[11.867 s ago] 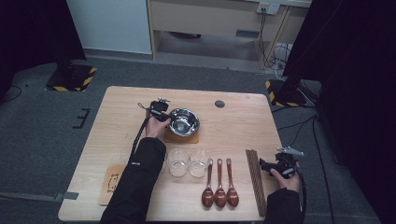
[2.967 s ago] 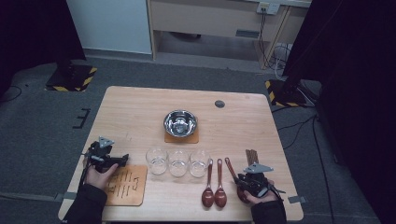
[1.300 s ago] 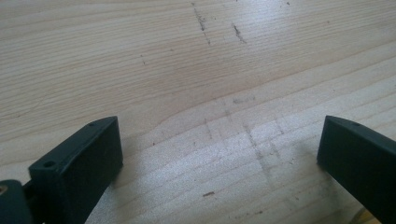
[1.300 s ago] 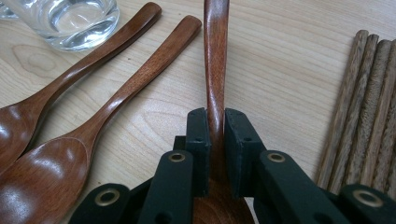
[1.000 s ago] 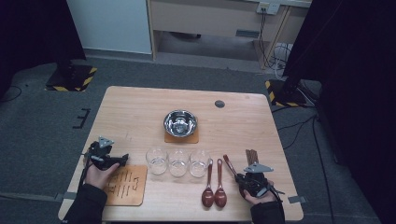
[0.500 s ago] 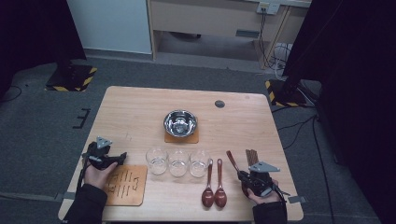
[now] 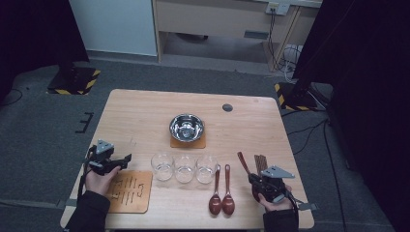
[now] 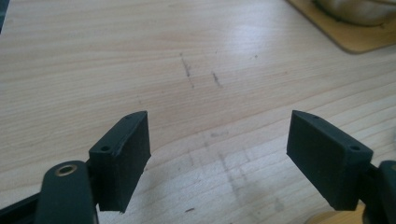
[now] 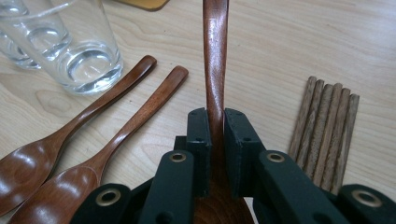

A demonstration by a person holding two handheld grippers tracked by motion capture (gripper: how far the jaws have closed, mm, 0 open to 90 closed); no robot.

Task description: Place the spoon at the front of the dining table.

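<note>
Right claw (image 9: 215,135) now clamped tight on the handle of the third wooden spoon (image 9: 215,56), pads pinching it on both sides. Big change from half a second back: spoon lifted off the table (image 7: 145,116) and tipped up, handle pointing away toward the far side, bowl end tucked down near the hand. A few seconds ago, lying flat next to its two siblings. Seen from above, right claw (image 7: 263,186) near the front right corner, spoon handle (image 7: 243,162) sticking out over the wood, just left of the chopsticks (image 7: 261,162).

Other two spoons (image 7: 221,191) flat side by side, untouched. Three glasses (image 7: 184,167) lined up just left of them, steel bowl (image 7: 186,127) on its coaster further back.

Left claw (image 8: 219,158) wide open, nothing between the pads, just bare table grain; parked by the wooden board (image 7: 129,191) at front left, pretty much same spot as before.

So, pick done, carry next. Probably headed for a glass or the bowl, hard to call which. Grip looks solid, though a long handle could swing.
</note>
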